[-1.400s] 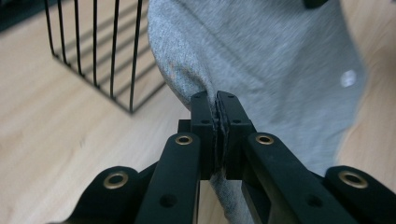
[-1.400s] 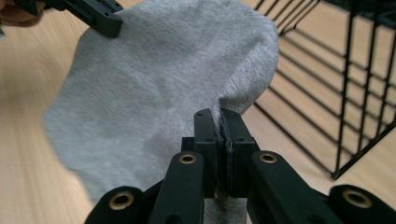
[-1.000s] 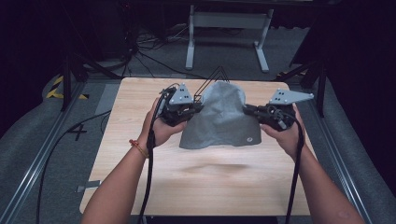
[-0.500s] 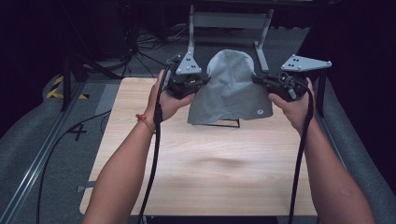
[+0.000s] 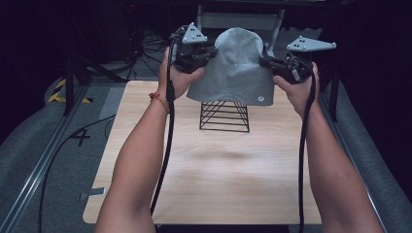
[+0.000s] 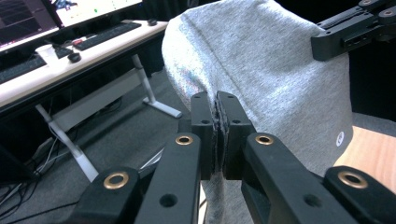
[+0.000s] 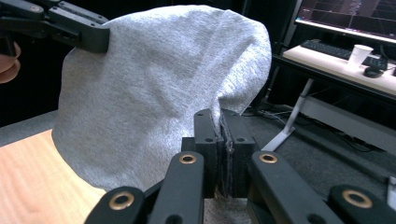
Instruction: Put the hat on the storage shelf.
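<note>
A grey knit beanie [image 5: 236, 65] hangs in the air over the far end of the wooden table [image 5: 214, 184], held by its two sides. My left gripper [image 5: 208, 52] is shut on the hat's left edge, and its own view shows the fabric [image 6: 261, 60] pinched between the jaws [image 6: 217, 100]. My right gripper [image 5: 266, 62] is shut on the right edge, with grey cloth [image 7: 159, 84] caught between its jaws [image 7: 219, 116]. Below the beanie stands a black wire stand [image 5: 224, 115] on the table. A small round white logo [image 5: 261, 98] marks the hat's lower right.
Beyond the table's far edge is a white desk frame [image 5: 238, 19] on dark floor. A desk with keyboards, monitors and a paper cup [image 7: 358, 55] lies behind. Cables run over the grey floor at the left [image 5: 63, 145].
Both grippers have lifted the beanie up and away from the table toward the far end. The black wire stand that it covered now stands in view.
</note>
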